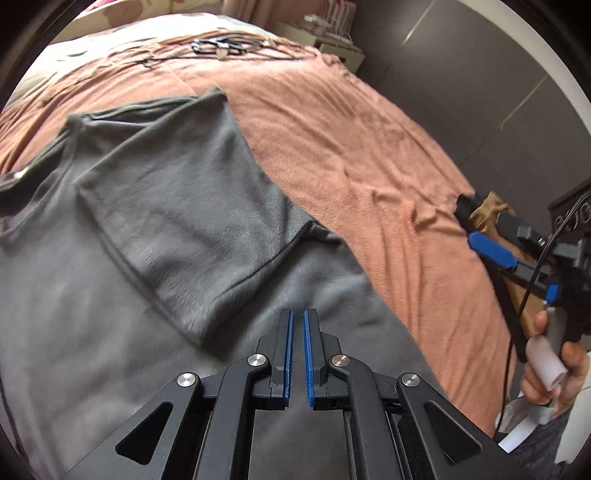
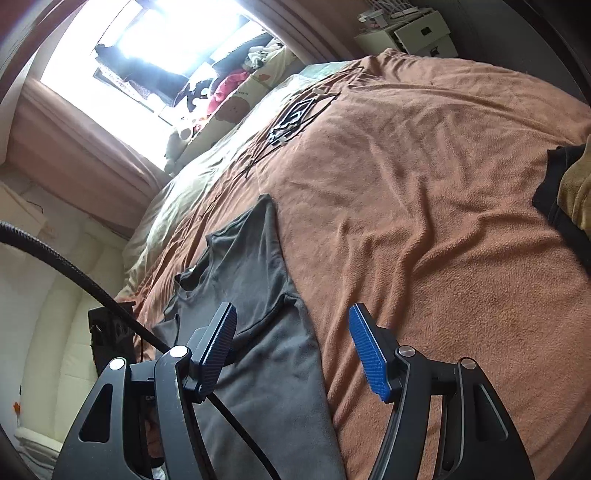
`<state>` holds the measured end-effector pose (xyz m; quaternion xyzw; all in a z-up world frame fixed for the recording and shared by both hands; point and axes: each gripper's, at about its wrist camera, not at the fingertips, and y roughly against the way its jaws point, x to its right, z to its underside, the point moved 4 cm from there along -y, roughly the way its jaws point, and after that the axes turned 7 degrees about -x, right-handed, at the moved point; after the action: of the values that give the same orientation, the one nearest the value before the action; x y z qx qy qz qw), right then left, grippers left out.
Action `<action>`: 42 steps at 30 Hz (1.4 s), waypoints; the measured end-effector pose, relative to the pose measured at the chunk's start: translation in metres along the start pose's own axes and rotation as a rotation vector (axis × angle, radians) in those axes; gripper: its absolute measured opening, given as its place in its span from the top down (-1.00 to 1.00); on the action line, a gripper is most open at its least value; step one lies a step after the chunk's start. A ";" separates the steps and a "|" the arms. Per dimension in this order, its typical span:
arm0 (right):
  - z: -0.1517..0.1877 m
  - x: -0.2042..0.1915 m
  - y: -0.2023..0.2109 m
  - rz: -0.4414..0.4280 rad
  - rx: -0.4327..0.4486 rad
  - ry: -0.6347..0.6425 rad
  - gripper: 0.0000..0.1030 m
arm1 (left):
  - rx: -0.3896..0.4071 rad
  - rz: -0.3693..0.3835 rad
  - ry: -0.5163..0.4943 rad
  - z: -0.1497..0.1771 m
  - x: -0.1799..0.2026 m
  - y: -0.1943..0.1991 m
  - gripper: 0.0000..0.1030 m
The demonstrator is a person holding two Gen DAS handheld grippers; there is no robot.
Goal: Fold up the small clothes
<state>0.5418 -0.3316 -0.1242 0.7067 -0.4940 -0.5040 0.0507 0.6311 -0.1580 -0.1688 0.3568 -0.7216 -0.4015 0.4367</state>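
Observation:
A grey T-shirt lies flat on the bed, with one sleeve folded in over its body. It also shows in the right wrist view. My left gripper hovers over the shirt's body, its blue pads almost together with a thin gap and nothing between them. My right gripper is open and empty above the shirt's right edge; it also shows in the left wrist view, off the shirt to the right.
A salmon-brown blanket covers the bed. Black cables lie on it at the far end. A black and tan garment lies at the right. A white nightstand stands beyond the bed. A black cable crosses at left.

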 end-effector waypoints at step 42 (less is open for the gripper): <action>0.203 -0.119 0.214 0.228 0.082 0.408 -0.89 | 0.516 -0.238 0.278 0.327 -0.006 0.309 -0.99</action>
<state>0.2479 -0.2650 -0.0222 0.7350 -0.5702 -0.3213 0.1772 0.2825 0.0653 0.0078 0.5894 -0.6860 -0.2010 0.3763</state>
